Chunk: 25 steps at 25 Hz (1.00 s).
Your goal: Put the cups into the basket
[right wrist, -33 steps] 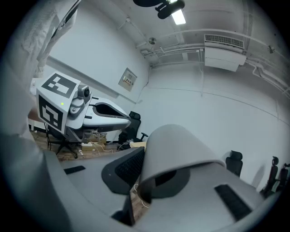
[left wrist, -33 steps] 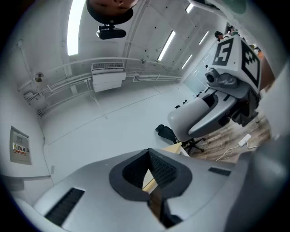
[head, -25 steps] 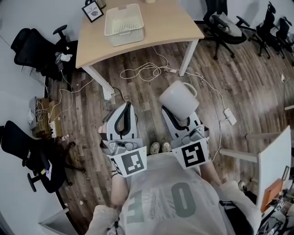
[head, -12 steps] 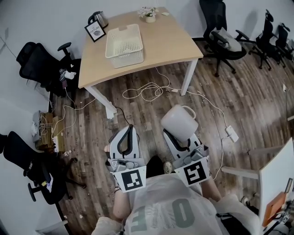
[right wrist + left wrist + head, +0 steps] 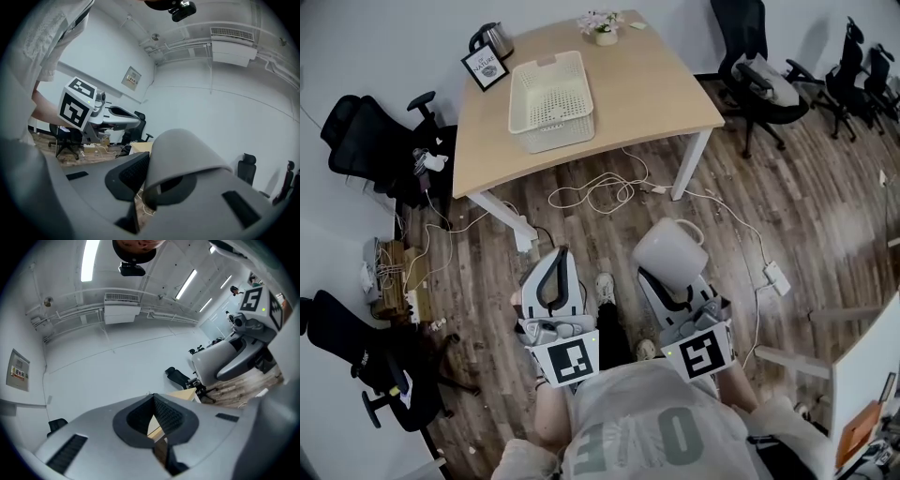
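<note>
The cup [image 5: 668, 255] is in our right gripper [image 5: 672, 283], held out in the air over the wood floor [image 5: 806, 216], in front of our body and well short of the table [image 5: 647, 84]. It is white, and in the head view its handle [image 5: 689, 230] points up and to the right. In the right gripper view the cup [image 5: 187, 152] fills the space at the jaws. The jaws stand a little way apart, clamped on its wall at the rim. The dark pad [image 5: 133, 173] presses the outside of the wall, and the other jaw is hidden behind the wall.

Our left gripper [image 5: 555, 274] is level with the right one, just beside it and apart from the cup. Its jaws meet at the tips, and nothing is between them. Through the narrow slit below the tips in the left gripper view [image 5: 157, 423] we see only a strip of the table.

The basket [image 5: 553, 136] is a pale, perforated tray with nothing in it. It sits on the left half of the table, far from the cup. Behind it on the table are a small frame [image 5: 485, 67] and a kettle [image 5: 491, 37]. Loose cables [image 5: 600, 187] lie coiled on the floor between the table and us. Black chairs [image 5: 366, 141] stand along the left wall.
</note>
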Each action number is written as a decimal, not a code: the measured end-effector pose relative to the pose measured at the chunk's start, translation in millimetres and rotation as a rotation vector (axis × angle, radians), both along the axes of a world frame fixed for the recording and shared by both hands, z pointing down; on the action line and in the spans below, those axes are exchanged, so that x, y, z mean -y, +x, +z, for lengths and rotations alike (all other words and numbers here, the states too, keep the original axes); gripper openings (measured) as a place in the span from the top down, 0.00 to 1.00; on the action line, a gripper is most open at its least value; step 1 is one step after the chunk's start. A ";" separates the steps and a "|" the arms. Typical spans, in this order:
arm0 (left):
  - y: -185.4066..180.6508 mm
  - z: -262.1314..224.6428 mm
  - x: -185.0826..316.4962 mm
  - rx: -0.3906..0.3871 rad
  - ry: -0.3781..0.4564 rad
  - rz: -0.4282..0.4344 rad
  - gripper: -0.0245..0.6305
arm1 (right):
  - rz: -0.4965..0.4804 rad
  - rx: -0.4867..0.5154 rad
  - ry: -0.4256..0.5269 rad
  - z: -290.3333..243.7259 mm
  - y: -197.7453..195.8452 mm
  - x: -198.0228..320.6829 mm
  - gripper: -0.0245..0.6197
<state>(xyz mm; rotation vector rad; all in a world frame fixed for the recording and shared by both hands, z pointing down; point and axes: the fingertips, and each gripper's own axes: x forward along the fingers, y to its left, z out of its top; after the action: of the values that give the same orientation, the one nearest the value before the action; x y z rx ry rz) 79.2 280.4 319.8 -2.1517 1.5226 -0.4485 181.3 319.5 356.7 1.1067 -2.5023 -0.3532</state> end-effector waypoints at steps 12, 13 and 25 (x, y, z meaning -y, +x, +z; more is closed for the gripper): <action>-88.5 -23.5 165.5 -0.105 0.030 0.017 0.96 | -0.019 -0.068 0.078 -33.3 -97.9 179.0 0.91; -94.9 -23.5 177.3 -0.106 0.030 0.018 0.96 | -0.027 -0.067 0.078 -34.6 -105.5 191.7 0.91; -129.6 -26.7 276.6 -0.116 0.008 0.007 0.96 | -0.033 -0.031 0.047 -34.8 -140.0 296.4 0.91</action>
<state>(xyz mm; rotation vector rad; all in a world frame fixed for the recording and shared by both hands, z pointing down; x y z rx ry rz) -50.4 3.8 293.1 -2.2105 1.5759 -0.3196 41.3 23.1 322.0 1.0701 -2.4997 -0.4367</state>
